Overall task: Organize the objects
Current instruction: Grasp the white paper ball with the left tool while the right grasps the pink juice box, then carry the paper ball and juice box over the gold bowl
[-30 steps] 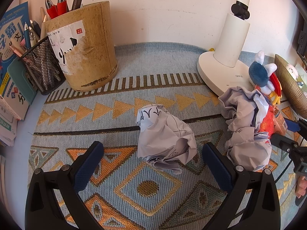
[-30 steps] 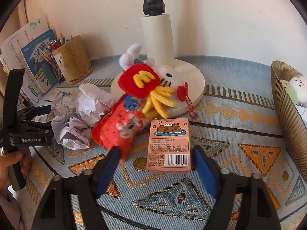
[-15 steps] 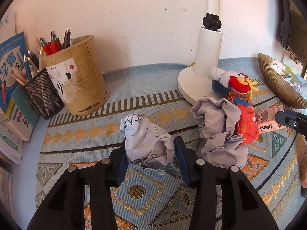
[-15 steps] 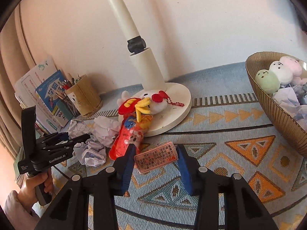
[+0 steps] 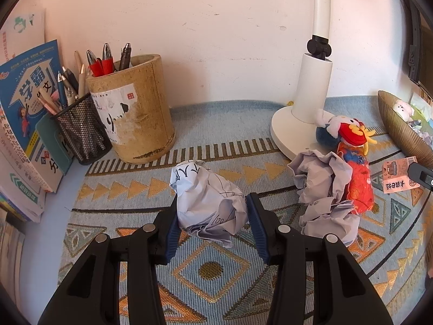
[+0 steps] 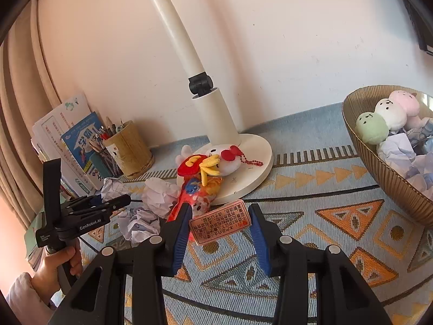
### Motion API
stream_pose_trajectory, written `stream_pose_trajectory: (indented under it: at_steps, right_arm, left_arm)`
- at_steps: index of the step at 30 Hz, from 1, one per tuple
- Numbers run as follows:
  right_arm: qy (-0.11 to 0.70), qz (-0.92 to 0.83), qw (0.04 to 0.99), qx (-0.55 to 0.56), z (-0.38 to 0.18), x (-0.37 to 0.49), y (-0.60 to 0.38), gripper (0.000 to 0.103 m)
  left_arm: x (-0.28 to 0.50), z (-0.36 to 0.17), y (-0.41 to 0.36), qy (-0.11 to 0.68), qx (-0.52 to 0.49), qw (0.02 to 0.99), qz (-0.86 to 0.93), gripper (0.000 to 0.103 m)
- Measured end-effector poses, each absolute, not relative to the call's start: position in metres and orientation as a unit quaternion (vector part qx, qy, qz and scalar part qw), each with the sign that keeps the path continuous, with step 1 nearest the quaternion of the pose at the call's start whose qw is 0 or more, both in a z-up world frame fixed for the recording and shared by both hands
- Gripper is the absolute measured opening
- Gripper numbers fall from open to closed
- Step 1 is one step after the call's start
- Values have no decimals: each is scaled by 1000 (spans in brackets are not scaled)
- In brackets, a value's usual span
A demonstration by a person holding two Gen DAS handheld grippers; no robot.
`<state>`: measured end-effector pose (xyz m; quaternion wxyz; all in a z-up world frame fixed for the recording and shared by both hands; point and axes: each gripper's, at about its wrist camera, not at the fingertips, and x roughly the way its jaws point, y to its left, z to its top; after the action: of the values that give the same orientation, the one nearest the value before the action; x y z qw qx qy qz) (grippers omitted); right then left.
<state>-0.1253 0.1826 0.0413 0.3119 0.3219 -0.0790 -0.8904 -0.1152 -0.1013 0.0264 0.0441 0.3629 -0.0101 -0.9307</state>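
A crumpled ball of white paper [image 5: 208, 200] is clamped between the blue pads of my left gripper [image 5: 212, 211], just above the patterned mat [image 5: 211, 268]. My right gripper [image 6: 219, 223] is shut on a small pink card box [image 6: 220, 224], lifted off the mat and tilted. The same pink card box [image 5: 397, 174] shows at the right edge of the left wrist view. More crumpled paper [image 5: 324, 189] lies beside a red snack packet [image 5: 357, 181] and a plush toy [image 5: 343, 131] by the lamp base. The left gripper [image 6: 113, 203] also shows in the right wrist view, held by a hand [image 6: 58, 260].
A white desk lamp [image 6: 213, 119] stands at the back. A cork pen holder [image 5: 132, 113], a mesh pen cup [image 5: 81, 130] and books [image 5: 24, 113] line the left side. At the right is a gold ribbed bowl [image 6: 384, 173] with plush balls and paper inside.
Both grippers went from open to shut: the left closed on the paper ball, the right closed on the pink card box and lifted it up off the mat.
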Motion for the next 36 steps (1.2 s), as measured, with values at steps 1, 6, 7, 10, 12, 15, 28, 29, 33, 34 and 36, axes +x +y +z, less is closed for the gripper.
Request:
stream_pose_trajectory:
  at_steps: [1, 6, 7, 10, 12, 15, 28, 29, 33, 34, 36]
  right_arm:
    - [-79, -890, 310, 324, 41, -126, 183, 42]
    - [-100, -882, 323, 327, 38, -130, 187, 42]
    - [-107, -882, 325, 323, 39, -131, 189, 42]
    - [-136, -877, 330, 323, 47, -135, 201, 42]
    - [-161, -876, 336, 305, 62, -137, 215, 42]
    - [-157, -887, 337, 273, 96, -139, 237, 42]
    - [-159, -944, 185, 222, 169, -175, 403, 42]
    - [-160, -945, 171, 227, 167, -177, 414, 42]
    - [-156, -948, 125, 249, 157, -188, 440, 42]
    - [-155, -947, 118, 255, 154, -190, 446, 42]
    - [-151, -946, 108, 265, 149, -195, 450, 42]
  left_arm:
    - [-114, 27, -102, -8, 360, 45, -932, 44]
    - [-94, 40, -102, -23, 317, 110, -942, 43]
    - [-87, 44, -101, -19, 301, 122, -946, 44]
    - [-70, 52, -93, -1, 289, 118, -950, 43]
    - [-70, 56, -74, -31, 290, 112, -950, 43]
    - [-82, 70, -39, -60, 276, 84, -956, 43]
    - [-171, 146, 143, 1, 244, -100, -965, 44]
    - [-177, 148, 159, -1, 247, -112, -963, 44]
    - [-195, 147, 215, -10, 260, -163, -952, 44]
    - [-197, 145, 228, -17, 263, -172, -949, 44]
    - [-202, 139, 249, -27, 271, -190, -943, 44]
